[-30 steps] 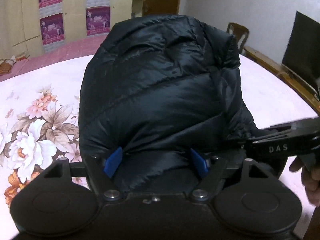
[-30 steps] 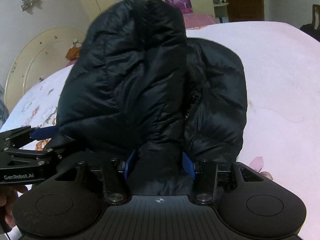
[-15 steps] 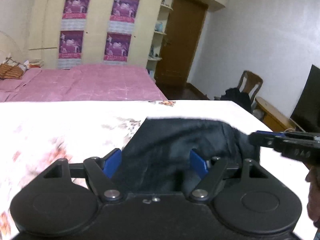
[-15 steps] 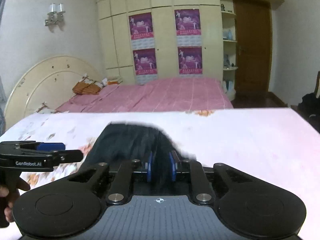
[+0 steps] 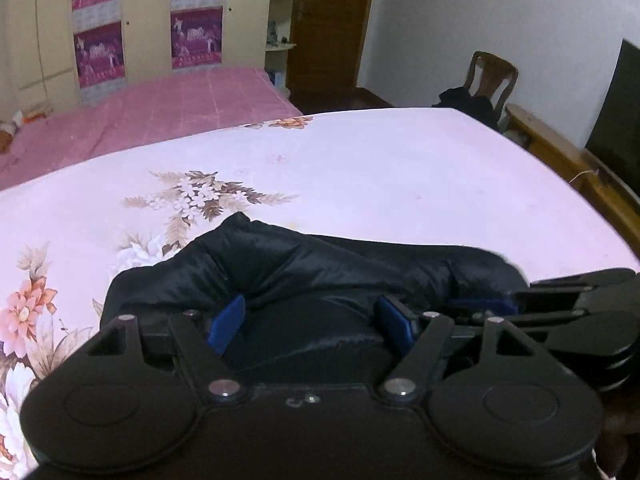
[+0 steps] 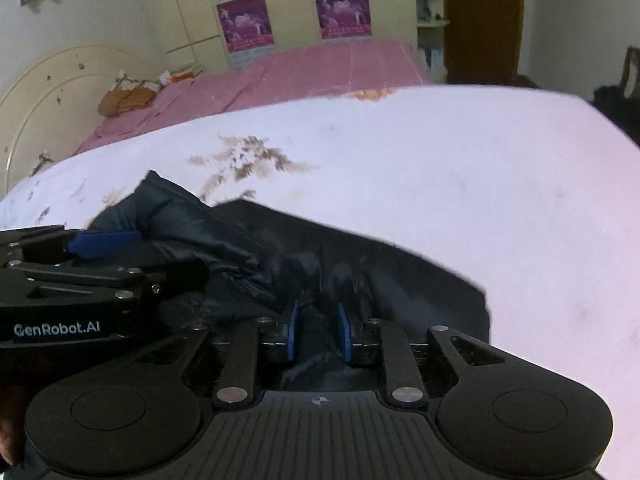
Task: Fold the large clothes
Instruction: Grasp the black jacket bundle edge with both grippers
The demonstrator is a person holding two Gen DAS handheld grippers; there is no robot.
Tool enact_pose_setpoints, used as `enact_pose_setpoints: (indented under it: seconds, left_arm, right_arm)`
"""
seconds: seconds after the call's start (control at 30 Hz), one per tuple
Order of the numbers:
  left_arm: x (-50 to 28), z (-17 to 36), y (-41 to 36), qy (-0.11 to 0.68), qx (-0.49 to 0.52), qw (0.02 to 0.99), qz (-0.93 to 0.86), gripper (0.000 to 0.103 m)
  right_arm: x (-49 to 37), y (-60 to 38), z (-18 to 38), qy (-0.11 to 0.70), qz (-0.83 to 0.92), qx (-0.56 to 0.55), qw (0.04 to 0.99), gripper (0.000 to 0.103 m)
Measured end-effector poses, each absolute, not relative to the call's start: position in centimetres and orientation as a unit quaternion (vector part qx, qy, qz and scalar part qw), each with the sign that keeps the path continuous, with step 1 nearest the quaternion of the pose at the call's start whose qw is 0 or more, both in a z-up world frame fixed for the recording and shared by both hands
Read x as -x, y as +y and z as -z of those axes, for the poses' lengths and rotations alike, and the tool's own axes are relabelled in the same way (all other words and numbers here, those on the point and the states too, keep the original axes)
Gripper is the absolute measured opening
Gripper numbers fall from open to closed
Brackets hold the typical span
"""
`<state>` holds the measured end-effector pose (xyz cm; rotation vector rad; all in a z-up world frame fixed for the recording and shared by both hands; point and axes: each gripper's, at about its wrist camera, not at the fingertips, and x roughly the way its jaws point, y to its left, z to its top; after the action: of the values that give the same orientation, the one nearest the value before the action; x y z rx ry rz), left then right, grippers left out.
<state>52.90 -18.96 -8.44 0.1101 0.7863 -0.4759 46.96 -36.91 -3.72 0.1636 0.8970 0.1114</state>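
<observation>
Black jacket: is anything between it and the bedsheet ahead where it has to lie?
Nothing visible. The black jacket lies bunched on the floral bedsheet, bare ahead of it. The right hand-held gripper is shut on it; the left hand-held gripper straddles it.

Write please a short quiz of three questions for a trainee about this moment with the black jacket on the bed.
1. True or false: the right gripper pinches the black puffer jacket.
2. Where does the jacket lie? A) on the floral bedsheet B) on the wooden chair C) on the pink bed
3. Fill in: the blue pads of the left gripper stand ____ apart.

Key: 1 true; 2 A; 3 wide
</observation>
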Motion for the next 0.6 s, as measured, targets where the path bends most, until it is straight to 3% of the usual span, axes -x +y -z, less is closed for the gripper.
enact_pose_setpoints:
  seconds: [0.3,0.47,0.6]
  left_arm:
    - [-53.0,7.1,-18.6,0.397,-0.071,0.886,0.23,0.073]
    - [-47.8,3.3,-15.7,0.375,-0.074,0.895,0.232,0.075]
    - [-44.8,4.7,-15.0,0.376,-0.08,0.898,0.215,0.079]
  right_arm:
    - [-47.1,-36.5,3.3,0.443,-0.052,-0.078,0.892,0.019]
    - [-42.0,-36.9,-1.5,0.385,-0.071,-0.08,0.917,0.019]
    - [-39.6,-35.0,0.4,0.402,-0.092,-0.052,0.909,0.019]
